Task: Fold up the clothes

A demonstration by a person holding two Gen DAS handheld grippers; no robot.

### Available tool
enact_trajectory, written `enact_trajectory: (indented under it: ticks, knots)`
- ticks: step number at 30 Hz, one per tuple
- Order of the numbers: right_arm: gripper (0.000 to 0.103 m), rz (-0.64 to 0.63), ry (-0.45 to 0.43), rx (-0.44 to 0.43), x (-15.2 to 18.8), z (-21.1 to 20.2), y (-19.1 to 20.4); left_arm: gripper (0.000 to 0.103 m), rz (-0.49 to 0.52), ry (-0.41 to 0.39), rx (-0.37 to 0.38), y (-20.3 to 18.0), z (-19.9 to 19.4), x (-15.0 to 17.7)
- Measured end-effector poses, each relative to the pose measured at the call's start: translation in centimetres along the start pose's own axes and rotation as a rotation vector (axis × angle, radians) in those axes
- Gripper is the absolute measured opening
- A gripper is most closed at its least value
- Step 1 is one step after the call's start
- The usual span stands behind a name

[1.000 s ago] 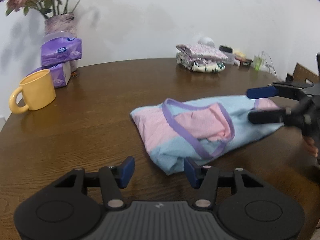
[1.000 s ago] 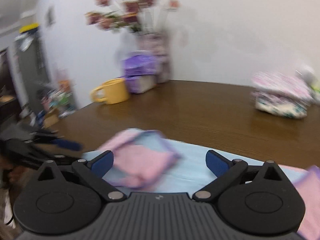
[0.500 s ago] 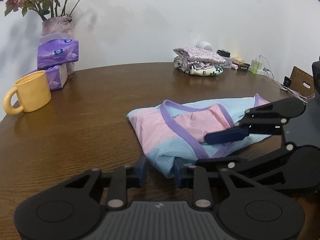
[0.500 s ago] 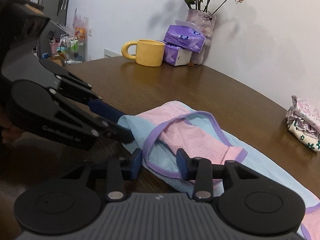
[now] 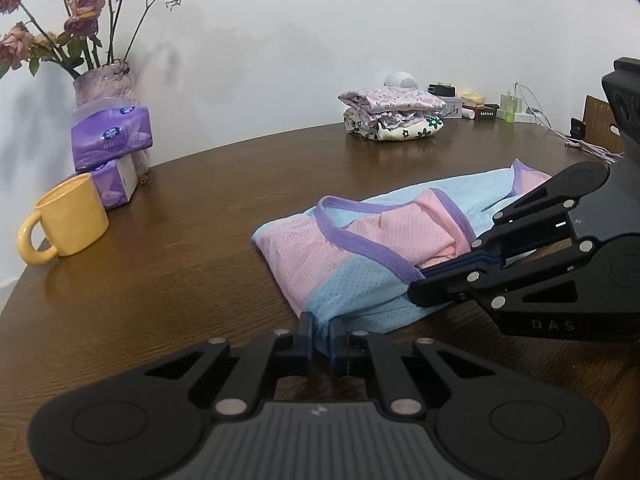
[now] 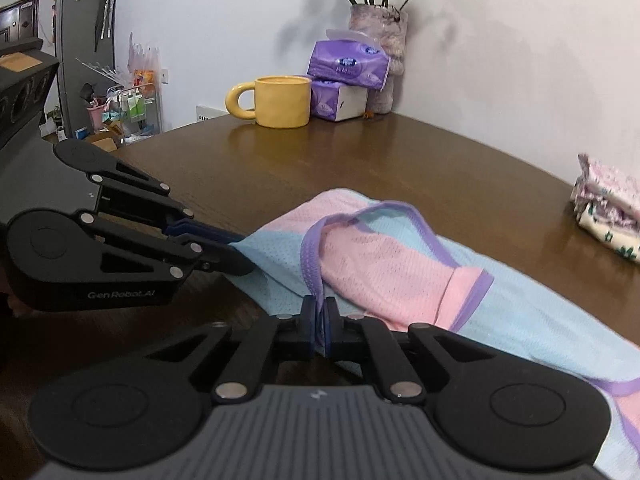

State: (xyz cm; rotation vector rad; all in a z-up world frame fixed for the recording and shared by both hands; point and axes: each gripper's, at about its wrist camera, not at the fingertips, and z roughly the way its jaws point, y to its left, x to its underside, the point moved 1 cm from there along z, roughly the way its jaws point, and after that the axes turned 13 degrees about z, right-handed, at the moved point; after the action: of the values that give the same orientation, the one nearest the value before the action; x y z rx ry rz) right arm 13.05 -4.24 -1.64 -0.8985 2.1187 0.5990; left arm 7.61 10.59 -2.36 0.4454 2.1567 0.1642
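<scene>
Left wrist view first: my left tool (image 5: pixel 321 338) is closing, its jaws squeezing in on the near corner of the pink and blue garment (image 5: pixel 360 256), with the blue mesh pinched between the pads. The garment lies bunched on the brown tabletop (image 5: pixel 180 248), purple trim looping across its top. My right tool (image 5: pixel 416 294) comes in from the right side, its tips clamped down onto the garment's near edge. In the right wrist view, that right tool (image 6: pixel 320 326) has its jaws all but together on the purple trim, the strip running up from between the pads, while the left tool (image 6: pixel 236 256) bites the blue corner at the left. Farther back I see a yellow mug (image 5: pixel 66 224), purple tissue packs (image 5: pixel 112 134), a vase of flowers (image 5: pixel 104 82) and a folded floral stack (image 5: pixel 394 114).
</scene>
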Motion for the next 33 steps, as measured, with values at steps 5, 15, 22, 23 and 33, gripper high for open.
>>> enact_trajectory:
  ticks: [5, 15, 22, 23, 33]
  knots:
    - [0.003, -0.005, 0.014, -0.003, 0.0, 0.1, 0.0, 0.009, 0.011, 0.005, -0.003, 0.0, -0.1, 0.1]
    - [0.032, -0.022, 0.013, -0.061, -1.1, -0.5, 1.3, 0.022, -0.025, 0.000, -0.019, 0.5, -1.3, 0.1]
    - [0.015, -0.040, 0.011, -0.001, -1.0, 0.2, 2.0, 0.022, -0.029, 0.006, -0.011, 0.3, -1.4, 0.4]
    - [0.012, -0.024, 0.009, -0.001, -1.0, 0.1, 1.9, 0.022, -0.044, -0.001, -0.001, 0.4, -1.5, 0.4]
    - [0.009, 0.046, -0.019, -0.052, -1.5, -0.8, 1.3, 0.008, -0.028, -0.010, -0.008, 0.0, -1.7, 0.6]
